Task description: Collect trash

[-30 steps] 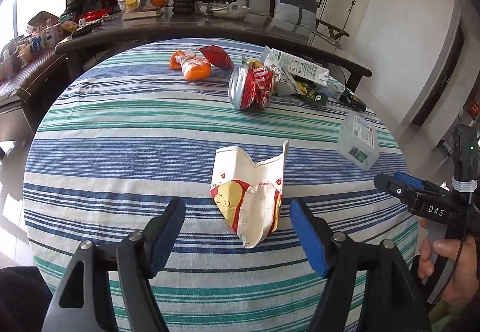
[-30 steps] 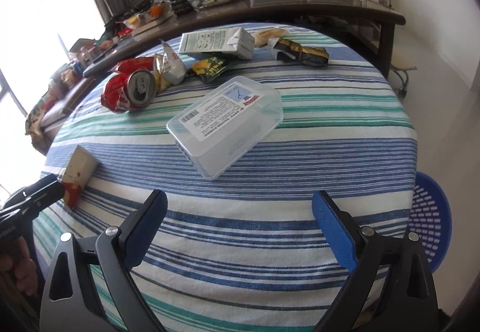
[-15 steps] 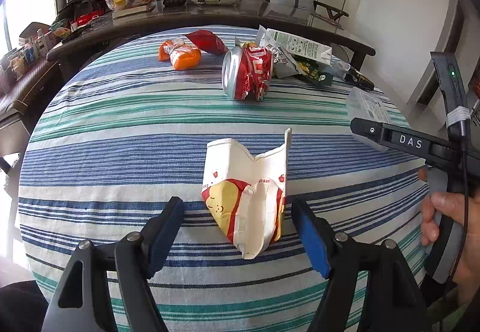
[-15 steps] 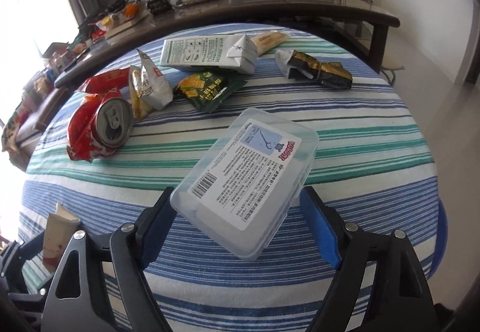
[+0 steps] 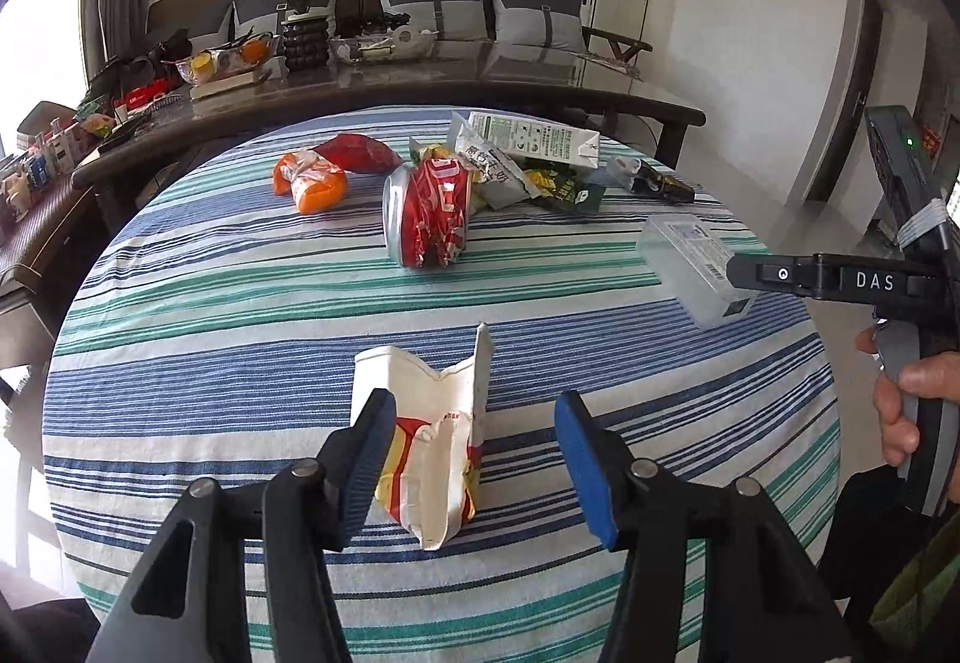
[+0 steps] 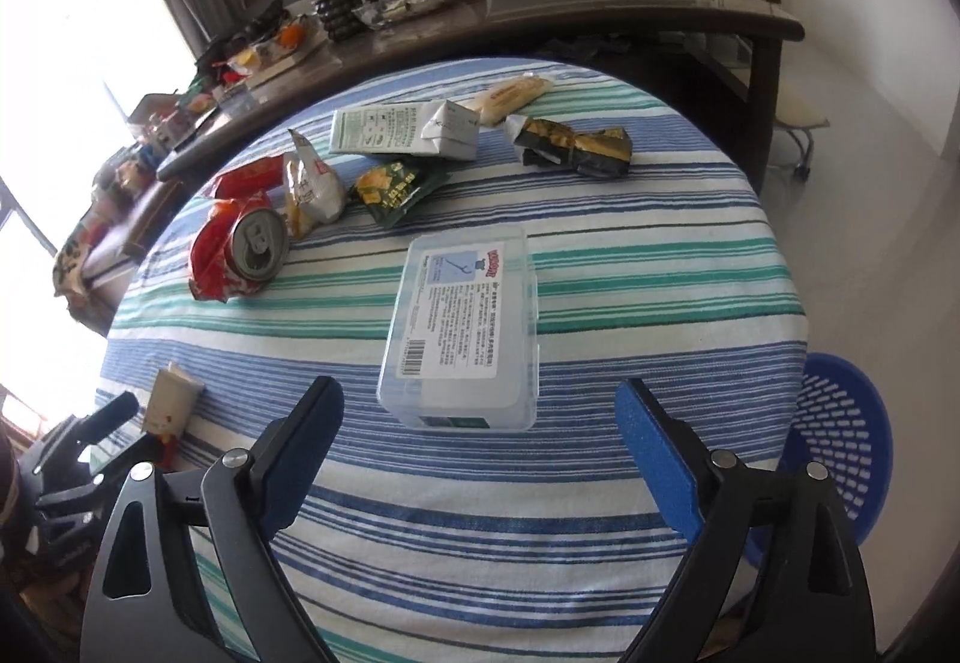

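A crushed white, red and yellow paper cup (image 5: 429, 441) lies on the striped round table. My left gripper (image 5: 474, 459) is open around it, the left pad (image 5: 366, 459) touching or nearly touching the cup, the right pad apart. A clear plastic box (image 6: 465, 327) with a white label lies before my right gripper (image 6: 480, 435), which is open and empty, just short of the box. The box also shows in the left wrist view (image 5: 690, 267). The cup shows small in the right wrist view (image 6: 171, 399).
A crushed red can (image 5: 429, 219), orange wrapper (image 5: 309, 177), milk carton (image 5: 534, 138), green packet (image 6: 396, 186) and dark-and-yellow wrapper (image 6: 576, 144) lie on the table's far half. A blue perforated basket (image 6: 840, 441) stands on the floor right of the table. A dark counter (image 5: 420, 75) runs behind.
My left gripper moved forward and lower so the cup lies between its pads. My right gripper turned and drew back slightly; the box now lies lengthwise just ahead of it.
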